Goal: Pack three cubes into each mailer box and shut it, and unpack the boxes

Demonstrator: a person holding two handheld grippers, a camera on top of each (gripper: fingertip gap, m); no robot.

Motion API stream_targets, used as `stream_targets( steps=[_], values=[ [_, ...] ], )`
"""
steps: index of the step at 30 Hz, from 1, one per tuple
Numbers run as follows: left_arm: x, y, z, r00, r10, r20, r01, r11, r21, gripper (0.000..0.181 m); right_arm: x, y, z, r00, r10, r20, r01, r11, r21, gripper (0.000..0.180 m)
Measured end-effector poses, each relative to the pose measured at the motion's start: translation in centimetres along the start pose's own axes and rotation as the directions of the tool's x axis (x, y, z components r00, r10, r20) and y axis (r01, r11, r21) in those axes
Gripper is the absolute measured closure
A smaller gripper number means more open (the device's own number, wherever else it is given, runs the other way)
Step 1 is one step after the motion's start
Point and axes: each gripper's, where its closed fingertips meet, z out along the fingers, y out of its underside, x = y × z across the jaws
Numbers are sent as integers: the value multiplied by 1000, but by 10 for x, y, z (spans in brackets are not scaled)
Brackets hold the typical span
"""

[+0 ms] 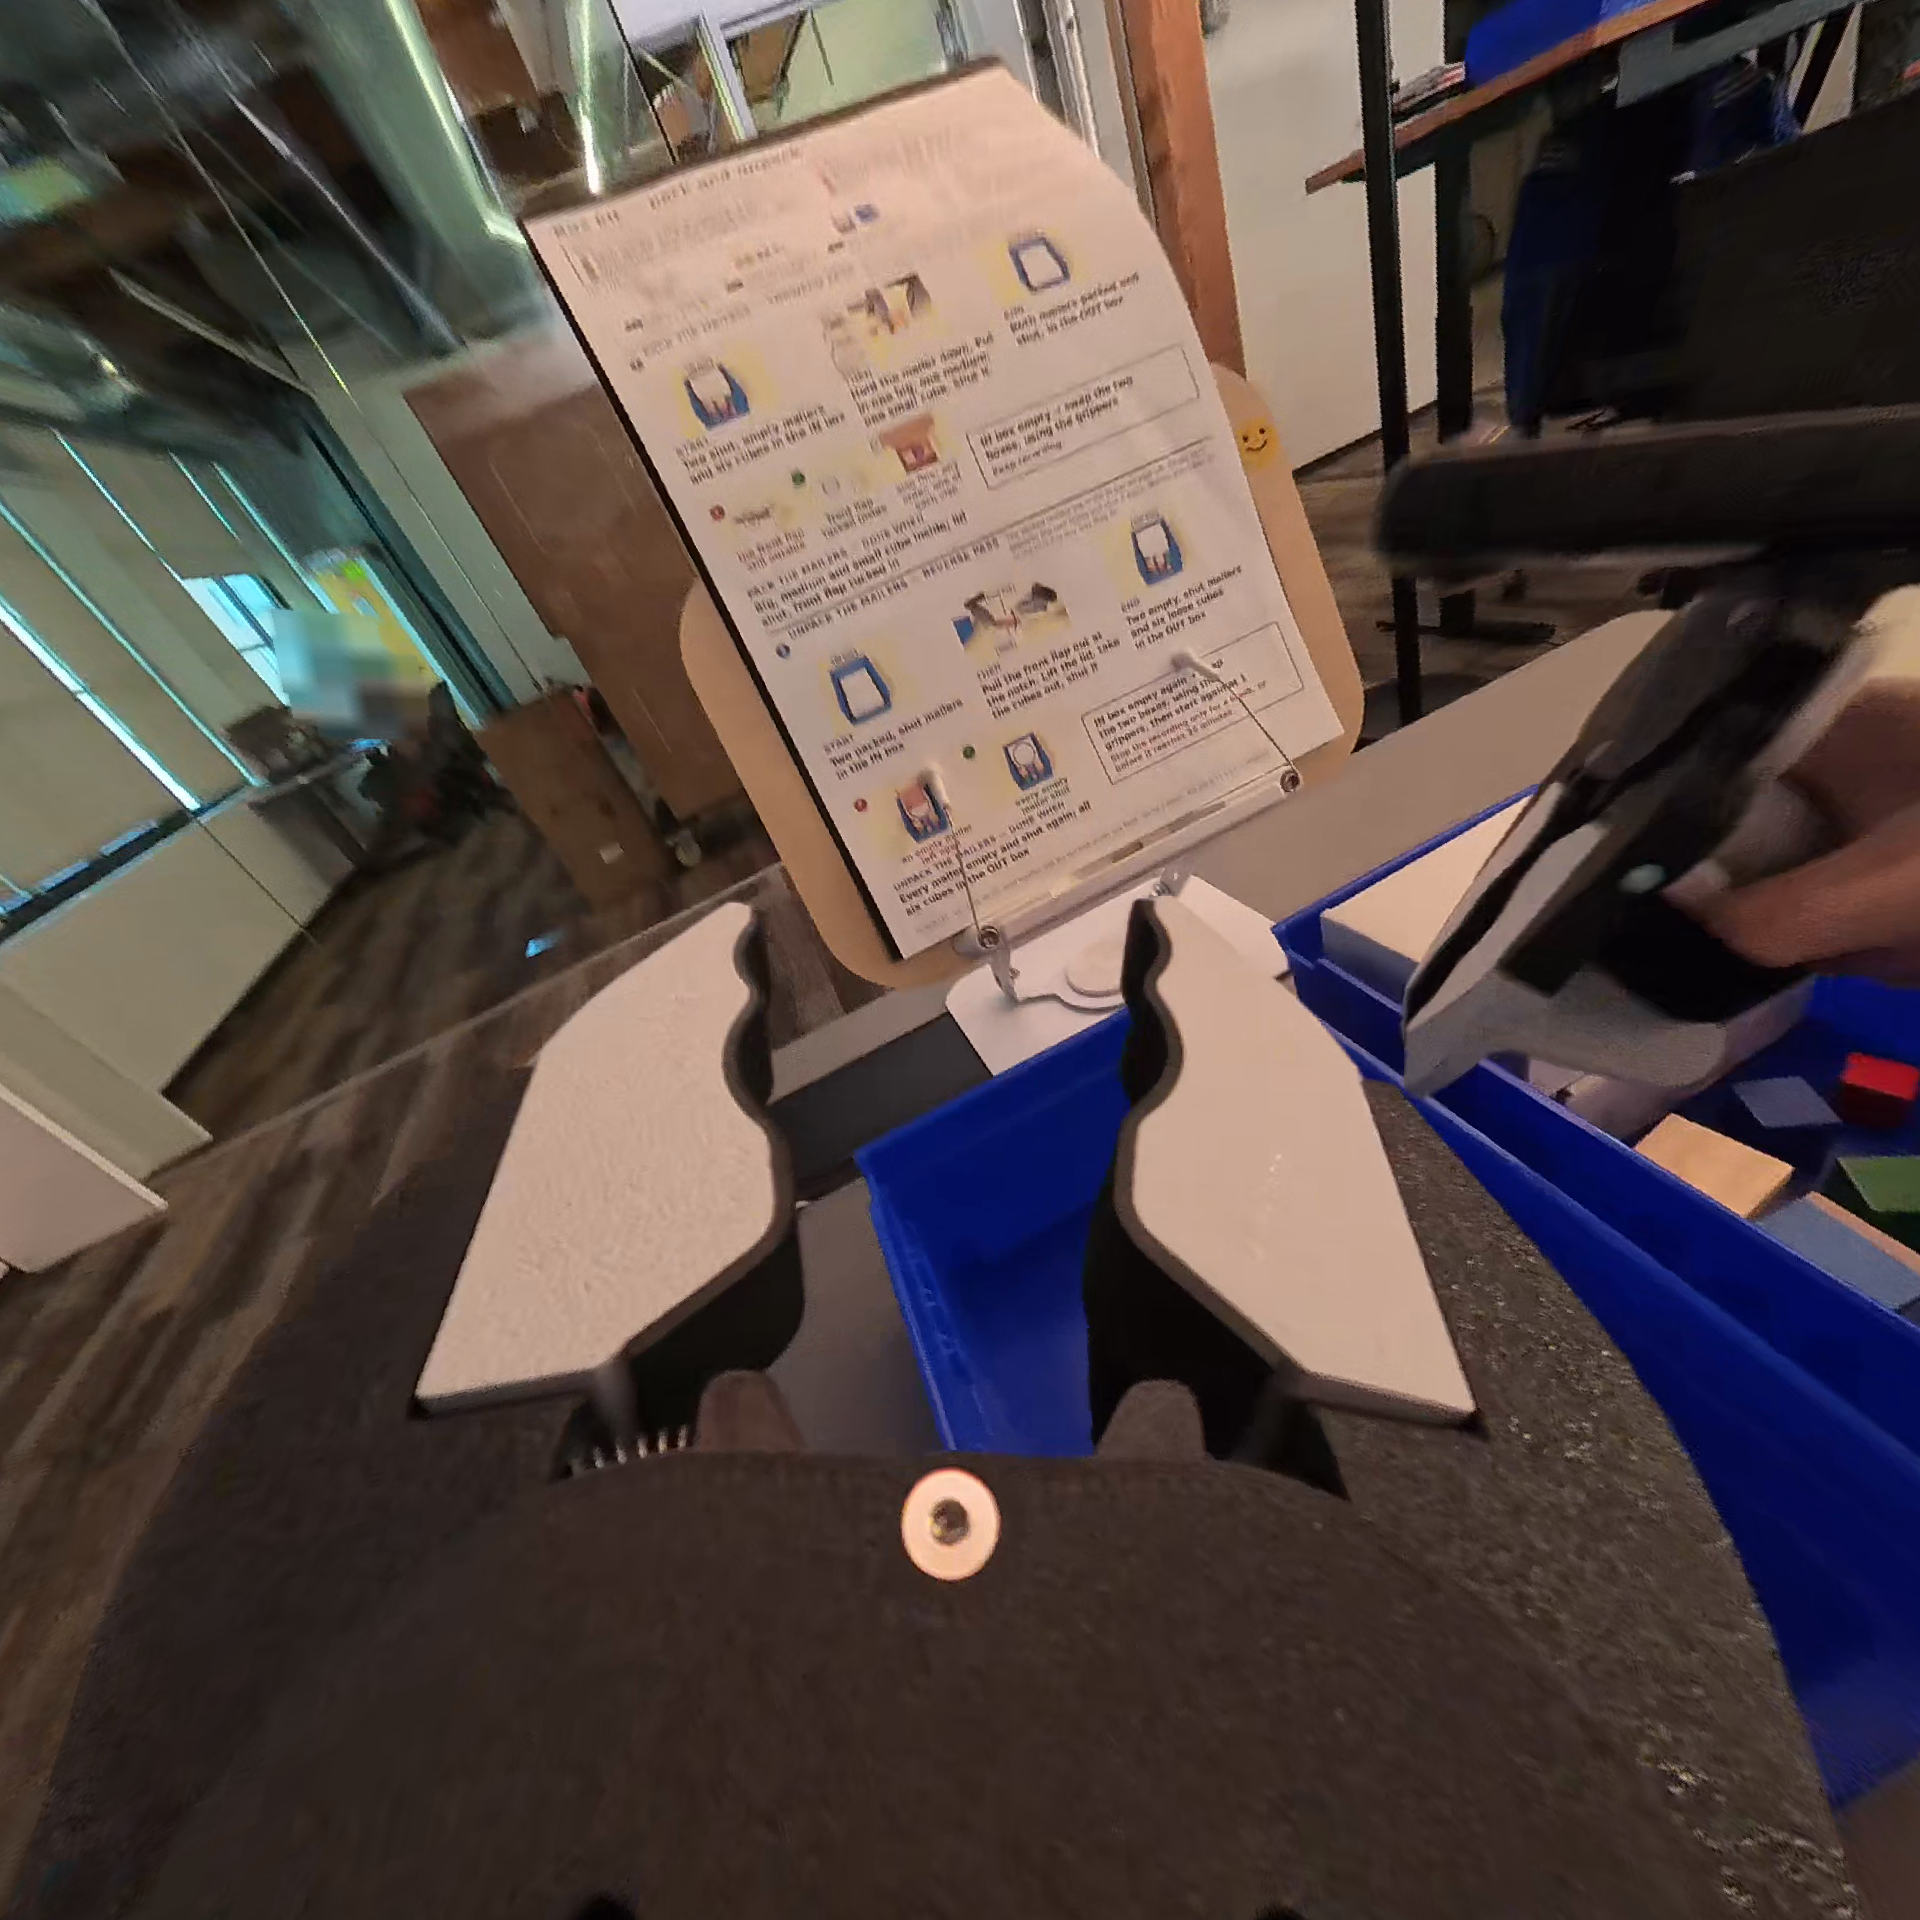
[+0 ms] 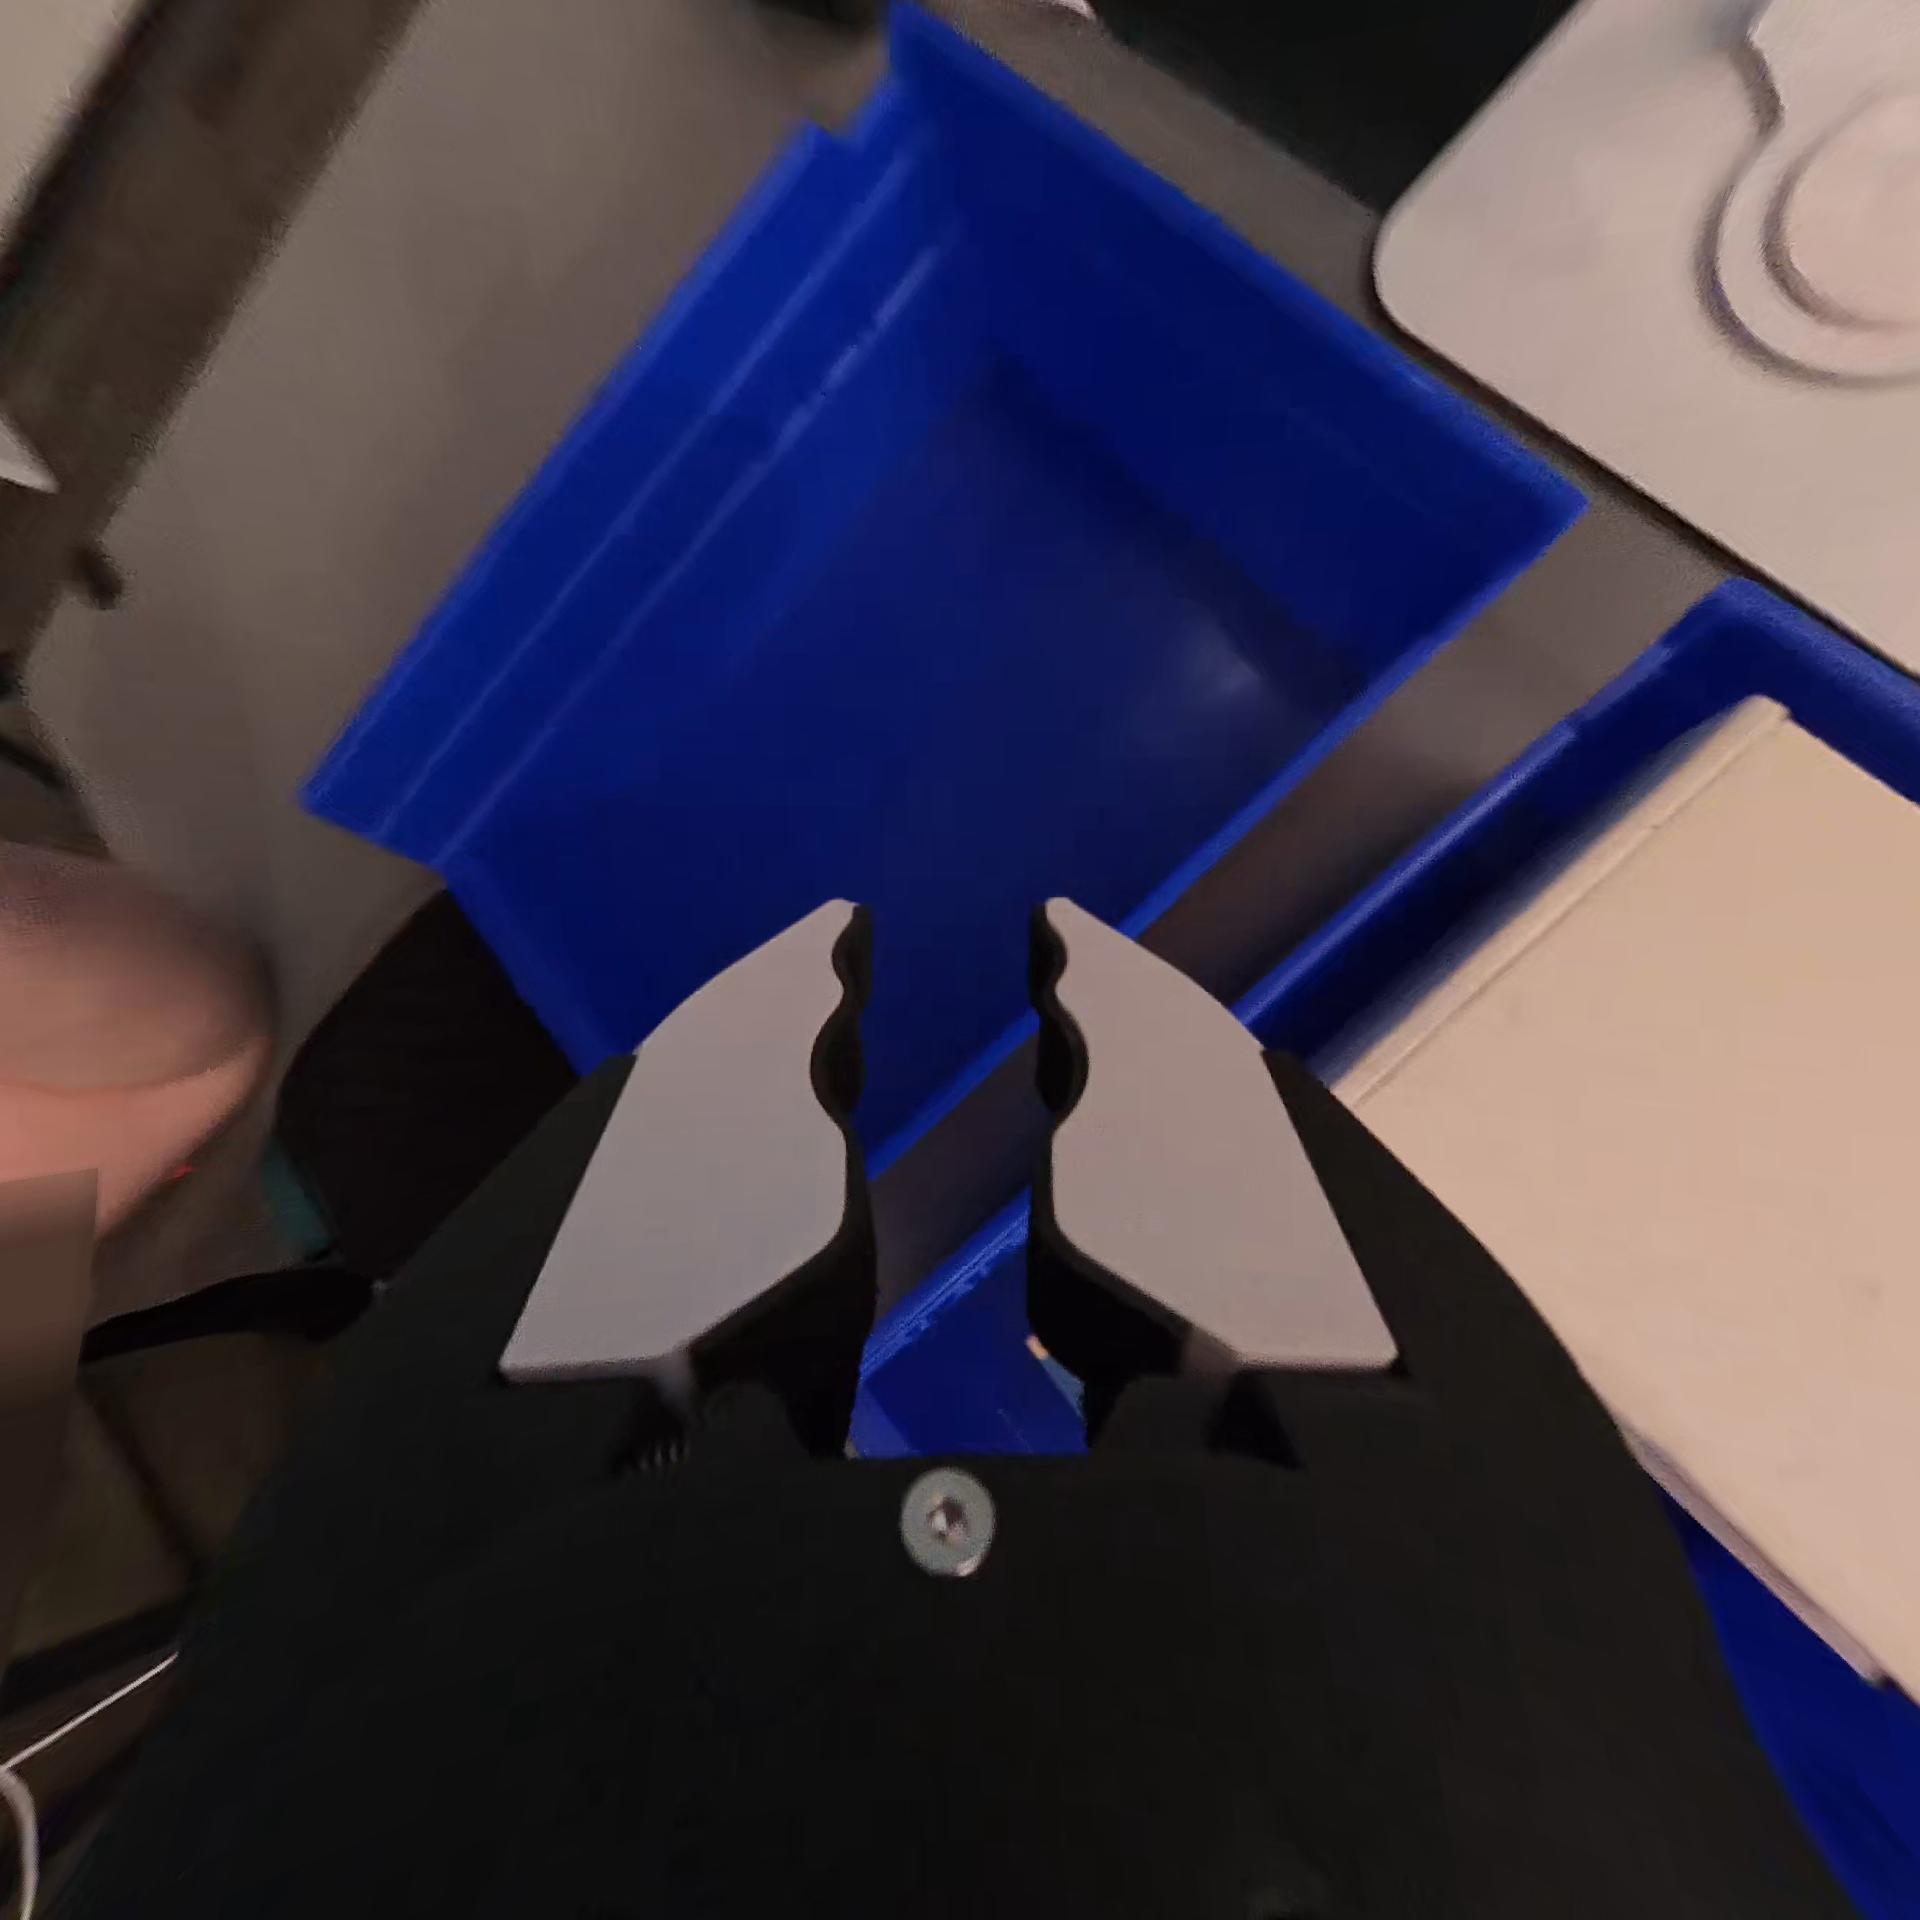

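My left gripper (image 1: 940,925) is open and empty, held above the near left corner of an empty blue bin (image 1: 977,1226). My right gripper (image 2: 945,914) is open and empty above the same empty bin (image 2: 935,623); it also shows in the left wrist view (image 1: 1423,1049), over a second blue bin (image 1: 1621,1247). That bin holds a white mailer box (image 2: 1621,1143), seen in the left wrist view at its far end (image 1: 1413,914), and loose cubes: a red one (image 1: 1878,1086), a green one (image 1: 1886,1184), blue ones (image 1: 1789,1103) and a wooden one (image 1: 1720,1164).
An instruction sheet on a stand (image 1: 935,540) rises behind the bins, on a white base (image 2: 1704,291). The bins sit on a grey table (image 2: 260,520). A hand (image 1: 1829,883) holds the right gripper. Desks and a chair stand at the far right.
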Motion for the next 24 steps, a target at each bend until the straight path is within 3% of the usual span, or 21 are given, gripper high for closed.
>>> stream_targets(
  steps=[4, 10, 14, 19, 24],
  values=[
    [3, -5, -7, 1000, 13, -8, -13, 1000, 0, 115, 30, 18, 14, 973, -14, -229, -36, 976, -216, 147],
    [5, -7, -8, 999, 37, -17, -38, 999, -10, 114, 32, 33, 29, 941, 172, -290, -259, 920, -295, 148],
    [5, -7, -8, 999, 39, -32, -40, 999, -17, 114, 28, 36, 44, 906, 281, -316, -369, 889, -270, 148],
    [5, -13, -11, 998, 27, -58, -27, 1000, 1, 116, 32, 25, 56, 840, 410, -355, -479, 868, -132, 149],
    [4, -15, -13, 998, 31, -57, -31, 999, 8, 116, 40, 19, 71, 840, 344, -419, -433, 891, -136, 153]
  ],
)
